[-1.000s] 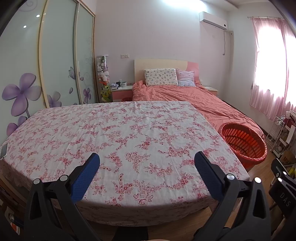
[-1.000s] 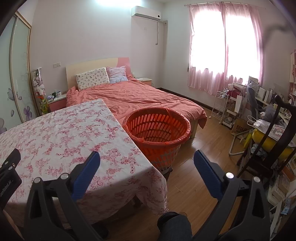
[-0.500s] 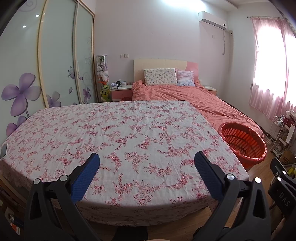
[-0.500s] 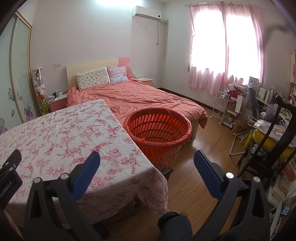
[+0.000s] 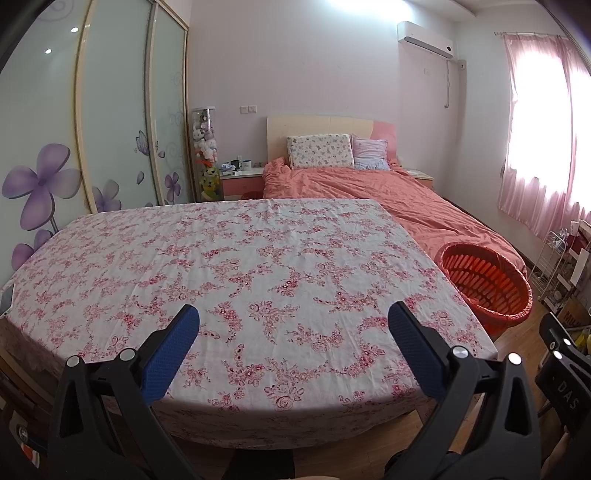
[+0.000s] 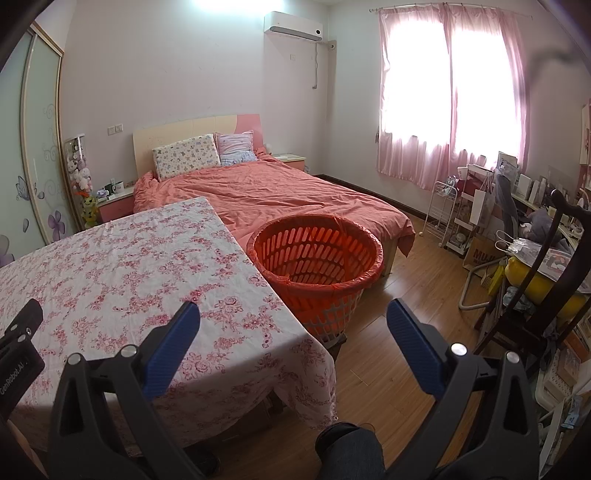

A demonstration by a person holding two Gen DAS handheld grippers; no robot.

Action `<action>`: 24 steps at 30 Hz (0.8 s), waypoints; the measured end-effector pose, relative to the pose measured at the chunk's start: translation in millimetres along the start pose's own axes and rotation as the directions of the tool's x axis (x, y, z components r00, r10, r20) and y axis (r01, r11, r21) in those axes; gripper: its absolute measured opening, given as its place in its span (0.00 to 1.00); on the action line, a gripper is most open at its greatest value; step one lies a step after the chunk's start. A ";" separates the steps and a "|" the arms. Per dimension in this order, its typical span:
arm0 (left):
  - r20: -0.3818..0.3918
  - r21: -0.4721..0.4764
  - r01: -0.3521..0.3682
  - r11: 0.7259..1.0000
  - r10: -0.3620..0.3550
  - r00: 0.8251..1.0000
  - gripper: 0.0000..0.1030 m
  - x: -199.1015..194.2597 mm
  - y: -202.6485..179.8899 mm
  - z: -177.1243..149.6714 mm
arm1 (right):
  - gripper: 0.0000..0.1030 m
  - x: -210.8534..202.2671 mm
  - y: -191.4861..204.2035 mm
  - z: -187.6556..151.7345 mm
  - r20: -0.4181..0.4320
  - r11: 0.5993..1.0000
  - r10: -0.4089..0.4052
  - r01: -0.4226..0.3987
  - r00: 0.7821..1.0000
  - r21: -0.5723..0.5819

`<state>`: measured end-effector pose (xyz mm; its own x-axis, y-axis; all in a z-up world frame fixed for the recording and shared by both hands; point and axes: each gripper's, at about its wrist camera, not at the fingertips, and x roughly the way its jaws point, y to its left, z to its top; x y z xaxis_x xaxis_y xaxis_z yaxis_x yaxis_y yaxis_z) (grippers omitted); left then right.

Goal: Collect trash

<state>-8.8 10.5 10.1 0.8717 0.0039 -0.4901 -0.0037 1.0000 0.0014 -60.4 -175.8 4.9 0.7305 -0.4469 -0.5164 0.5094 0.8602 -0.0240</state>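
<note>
The left gripper (image 5: pixel 293 325) has its jaws spread wide with nothing between them, its blue pads (image 5: pixel 170 352) poised above the near edge of the worktop (image 5: pixel 236 266), which is covered by a white cloth printed with pink flowers. The right gripper (image 6: pixel 293 325) is likewise wide open and holds nothing; its left pad sits over the worktop's near right corner (image 6: pixel 122 273) and its right pad over the wooden floor (image 6: pixel 402 291).

No trash can be made out on the cloth in either view. The orange slotted basket (image 6: pixel 314 258), lined with an orange bag, stands on the floor just beside the worktop's right edge, between it and the foot of the bed (image 6: pixel 280 192); in the left view it shows at the far right (image 5: pixel 484 284).

The bed carries a salmon quilt and two pillows (image 5: pixel 319 150) against the headboard. A nightstand (image 5: pixel 240 177) with mugs stands to its left, beside a tall case of plush toys (image 5: pixel 205 151) and sliding wardrobe doors (image 5: pixel 110 122) with purple flowers. Pink curtains (image 6: pixel 450 92) cover the window, an air conditioner (image 6: pixel 293 26) hangs above, and a cluttered white wire rack (image 6: pixel 443 214) and a dark chair (image 6: pixel 546 273) line the right wall.
</note>
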 end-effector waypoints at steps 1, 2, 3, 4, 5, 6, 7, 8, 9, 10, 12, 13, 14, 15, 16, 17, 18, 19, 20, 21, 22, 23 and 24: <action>0.000 0.000 0.000 1.000 0.000 1.000 0.98 0.0 -0.1 0.0 | 0.96 1.3 2.8 0.1 0.000 1.000 0.000 0.000 1.000 0.000; 0.000 0.000 -0.001 1.000 0.001 1.000 0.98 0.0 -0.1 0.0 | 0.96 1.0 3.4 0.4 0.001 1.000 0.000 0.000 1.000 0.000; 0.000 0.000 0.000 1.000 0.000 1.000 0.98 0.0 -0.1 0.0 | 0.96 2.1 4.1 0.3 0.001 1.000 0.000 0.000 1.000 -0.001; 0.000 0.000 0.000 1.000 0.000 1.000 0.98 0.0 -0.1 0.1 | 0.96 2.2 4.0 0.3 0.000 1.000 0.000 0.000 1.000 -0.001; -0.001 0.001 0.000 1.000 0.000 1.000 0.98 0.0 -0.2 0.1 | 0.96 2.1 4.2 0.4 0.000 1.000 0.001 -0.001 1.000 -0.001; -0.001 0.001 0.000 1.000 0.000 1.000 0.98 0.3 -0.2 -0.6 | 0.96 2.1 4.0 0.4 0.000 1.000 0.001 -0.001 1.000 -0.001; -0.002 0.002 0.000 1.000 0.000 1.000 0.98 0.4 -0.4 -1.0 | 0.96 2.0 4.0 0.3 0.000 1.000 0.001 -0.001 1.000 -0.001; -0.002 0.002 0.000 1.000 0.000 1.000 0.98 -0.1 -0.6 -1.2 | 0.96 1.9 4.3 0.5 0.001 1.000 0.001 -0.001 1.000 0.000; -0.002 0.002 0.000 1.000 0.000 1.000 0.98 0.3 -0.6 -0.9 | 0.96 2.0 4.1 0.4 0.001 1.000 0.000 0.000 1.000 -0.001; -0.002 0.001 0.000 1.000 0.000 1.000 0.98 0.4 -0.6 -0.9 | 0.96 2.0 3.9 0.4 0.001 1.000 0.000 0.000 1.000 0.000; -0.002 0.001 0.000 1.000 0.000 1.000 0.98 0.4 -0.6 -0.8 | 0.96 2.0 4.4 0.6 0.001 1.000 0.000 0.000 1.000 0.000; -0.002 0.001 0.000 1.000 0.000 1.000 0.98 0.4 -0.5 -0.8 | 0.96 2.1 3.7 0.3 0.001 1.000 0.000 0.000 1.000 -0.001; -0.002 0.001 0.000 1.000 0.000 1.000 0.98 0.4 -0.6 -0.8 | 0.96 2.0 4.5 0.6 0.001 1.000 0.000 0.000 1.000 0.000; -0.003 0.002 0.000 1.000 0.000 1.000 0.98 0.4 -0.4 -0.7 | 0.96 2.1 3.7 0.3 0.000 1.000 0.001 -0.001 1.000 0.000; -0.002 0.002 0.000 1.000 0.000 1.000 0.98 0.4 -0.4 -0.7 | 0.96 2.1 3.6 0.3 0.000 1.000 0.000 0.000 1.000 0.000; -0.003 0.002 0.001 1.000 -0.001 1.000 0.98 0.0 -0.7 -1.0 | 0.96 2.1 3.9 0.4 0.000 1.000 0.001 -0.001 1.000 -0.001; -0.003 0.002 0.001 1.000 -0.001 1.000 0.98 0.3 -0.9 -1.0 | 0.96 2.1 3.6 0.3 0.000 1.000 0.001 -0.001 1.000 -0.001; -0.004 0.003 0.000 1.000 0.000 1.000 0.98 0.1 -1.4 -1.5 | 0.96 2.5 3.7 1.0 -0.001 1.000 0.001 -0.001 1.000 0.000; -0.004 0.004 0.000 1.000 0.000 1.000 0.98 0.2 -1.7 -2.0 | 0.96 2.3 4.4 1.5 0.000 1.000 0.001 -0.001 1.000 0.000; -0.003 0.002 0.001 1.000 -0.001 1.000 0.98 0.8 -1.3 -1.5 | 0.96 2.6 3.8 1.1 0.000 1.000 0.001 -0.001 1.000 0.000; -0.003 0.002 0.001 1.000 -0.001 1.000 0.98 0.8 -1.3 -1.4 | 0.96 2.5 4.4 1.5 0.000 1.000 0.001 -0.001 1.000 0.000; -0.003 0.003 0.000 1.000 0.000 1.000 0.98 0.7 -1.4 -1.5 | 0.96 2.6 4.5 1.5 -0.001 1.000 0.002 -0.002 1.000 0.000; -0.004 0.003 0.001 1.000 0.000 1.000 0.98 0.8 -1.2 -1.4 | 0.96 2.5 4.2 1.2 0.000 1.000 0.001 -0.001 1.000 -0.001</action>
<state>-8.8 9.3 8.5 0.8698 0.0034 -0.4934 -0.0020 1.0000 0.0034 -55.9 -173.7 4.6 0.7309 -0.4458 -0.5167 0.5082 0.8609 -0.0239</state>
